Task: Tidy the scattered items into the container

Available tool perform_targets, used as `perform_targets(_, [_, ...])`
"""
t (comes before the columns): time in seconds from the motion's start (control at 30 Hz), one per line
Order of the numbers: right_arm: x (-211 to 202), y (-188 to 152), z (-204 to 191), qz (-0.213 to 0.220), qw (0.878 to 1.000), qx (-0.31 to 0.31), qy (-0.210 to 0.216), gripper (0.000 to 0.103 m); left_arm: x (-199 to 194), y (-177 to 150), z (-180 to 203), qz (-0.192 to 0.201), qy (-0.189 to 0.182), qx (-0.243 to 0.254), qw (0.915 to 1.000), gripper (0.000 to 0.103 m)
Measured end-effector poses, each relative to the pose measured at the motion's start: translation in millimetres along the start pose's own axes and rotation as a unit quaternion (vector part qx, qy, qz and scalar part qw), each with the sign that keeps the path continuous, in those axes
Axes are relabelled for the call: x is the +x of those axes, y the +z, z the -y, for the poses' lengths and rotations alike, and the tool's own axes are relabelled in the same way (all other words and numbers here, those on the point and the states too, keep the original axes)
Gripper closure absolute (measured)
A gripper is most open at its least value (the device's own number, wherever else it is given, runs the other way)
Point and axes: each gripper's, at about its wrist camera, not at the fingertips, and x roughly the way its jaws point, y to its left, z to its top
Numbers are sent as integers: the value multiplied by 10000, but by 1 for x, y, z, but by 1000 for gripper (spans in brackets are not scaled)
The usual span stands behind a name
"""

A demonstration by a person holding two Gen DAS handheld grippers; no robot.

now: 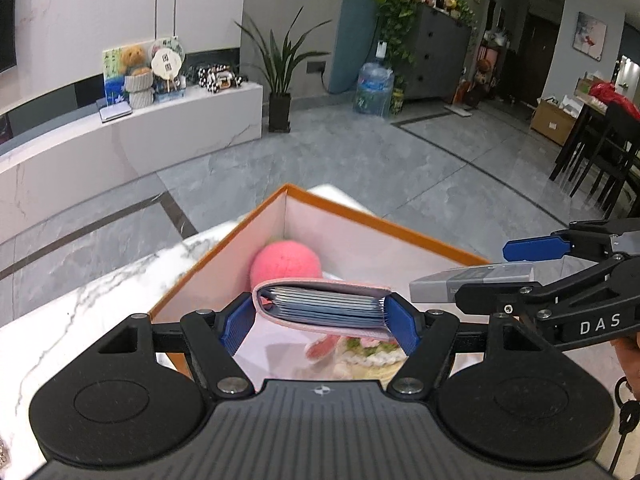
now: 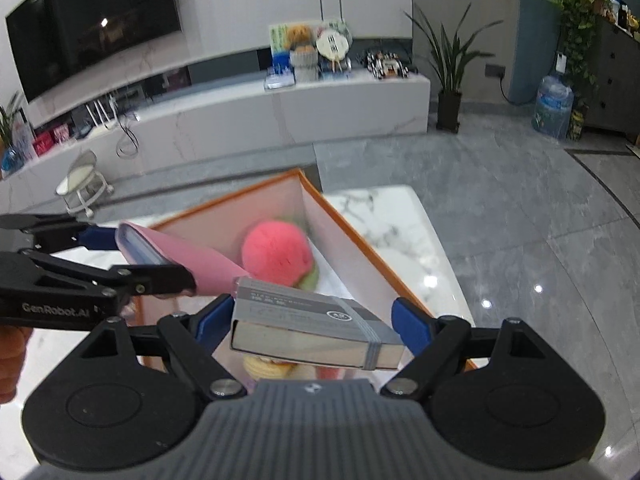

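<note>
An orange-rimmed box (image 1: 380, 220) with white walls stands on a marble table (image 1: 100, 300). Inside lie a pink fuzzy ball (image 1: 286, 260) and toy food (image 1: 372, 354). My left gripper (image 1: 320, 316) is shut on a pink card wallet (image 1: 320, 304), held over the box's near side. From the right, my right gripper (image 1: 484, 276) holds a grey notebook (image 1: 472, 282) over the box. In the right wrist view my right gripper (image 2: 314, 324) grips that banded notebook (image 2: 304, 320) above the box (image 2: 228, 198). The ball (image 2: 276, 252) lies beyond. My left gripper (image 2: 154, 260) carries the wallet (image 2: 184, 260) at the left.
The table's (image 2: 392, 216) far edge drops to a grey tiled floor (image 1: 360, 152). A long white TV bench (image 2: 240, 120), a potted plant (image 1: 280, 92) and dark dining chairs (image 1: 600, 152) stand well beyond. A hand (image 2: 12, 360) holds the left gripper's handle.
</note>
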Motion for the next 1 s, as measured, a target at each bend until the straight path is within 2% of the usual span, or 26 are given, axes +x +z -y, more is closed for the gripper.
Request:
perform_targets(0.57, [52,-12,4,-832,9962,-198,-190,17,38,-21,2,-522,228,130,9983,20])
perform_targets(0.8, [70,-29,-13,-1476,9839,-964,-291,13,48,-25,16,-853,487,677,9929,19])
perform_targets(1.0, [59,-21,-10,-1274,9880,-810,-333,12,46,-27,20,-751,527,717,9932,18])
